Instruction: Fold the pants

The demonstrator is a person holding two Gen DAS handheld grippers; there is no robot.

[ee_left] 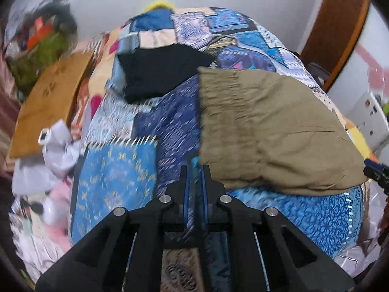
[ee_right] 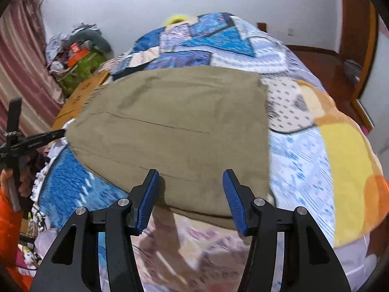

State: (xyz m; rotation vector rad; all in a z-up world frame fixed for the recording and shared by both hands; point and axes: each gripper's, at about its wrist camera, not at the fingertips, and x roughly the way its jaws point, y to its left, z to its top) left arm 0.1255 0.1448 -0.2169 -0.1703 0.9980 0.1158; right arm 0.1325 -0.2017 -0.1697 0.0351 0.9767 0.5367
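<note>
The olive-tan pants lie folded into a rough rectangle on a patchwork bedspread. In the right wrist view the pants fill the middle. My left gripper is shut with nothing between its blue pads, just off the pants' near left corner. It also shows at the left edge of the right wrist view, beside the pants' left edge. My right gripper is open, its blue pads hovering over the pants' near edge. Its tip shows in the left wrist view.
A folded black garment lies farther back on the bed. A cardboard box, a clothes pile and white bags stand left of the bed. Pink curtain at left; wooden door frame at right.
</note>
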